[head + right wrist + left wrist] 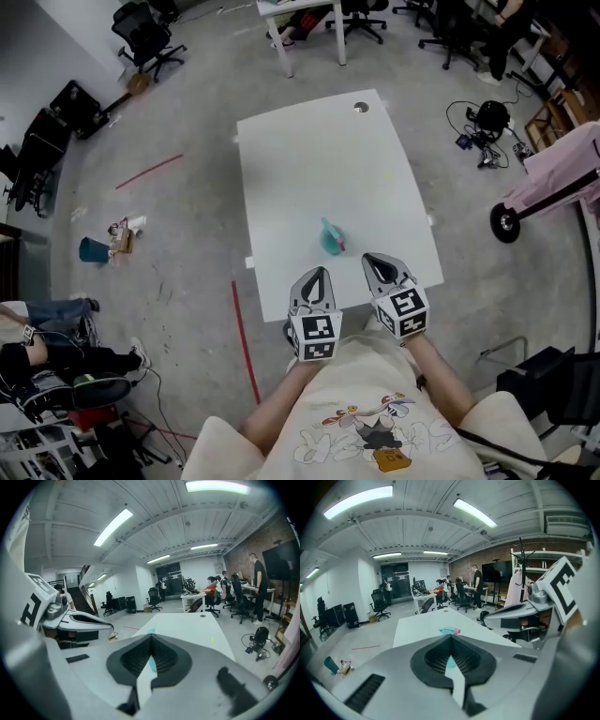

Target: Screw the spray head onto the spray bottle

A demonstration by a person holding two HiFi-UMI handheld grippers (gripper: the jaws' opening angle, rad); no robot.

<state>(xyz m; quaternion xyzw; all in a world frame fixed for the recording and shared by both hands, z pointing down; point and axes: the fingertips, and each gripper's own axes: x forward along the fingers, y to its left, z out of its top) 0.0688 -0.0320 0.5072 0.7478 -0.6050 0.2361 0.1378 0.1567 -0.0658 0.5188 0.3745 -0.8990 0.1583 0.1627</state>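
Spray bottle [330, 236], teal with a small pink part at one end, lies on its side on the white table [319, 159], in the nearer half and a little right of the middle. It lies alone, with bare tabletop all round it. Whether the spray head is already on it cannot be told from the head view, where it is small. In the left gripper view the bottle [448, 630] shows just past the jaw tips, lying flat with the pink end to the right. In the right gripper view only a sliver of teal [151, 631] shows above the jaw tips.

The left gripper [322, 271] hangs over the table's near edge, near the bottle but not touching it. Its jaws are pressed fully together with nothing between them. The right gripper [367, 258] sits just beside it, also over the near edge, apart from the bottle. Its jaws are likewise closed tight and empty. The two grippers point away from the person, roughly side by side, with the bottle ahead and between their lines.

A round cable hole [361, 107] marks the table's far end. On the concrete floor to the left are a red tape line [148, 171] and a teal bucket [92, 249].
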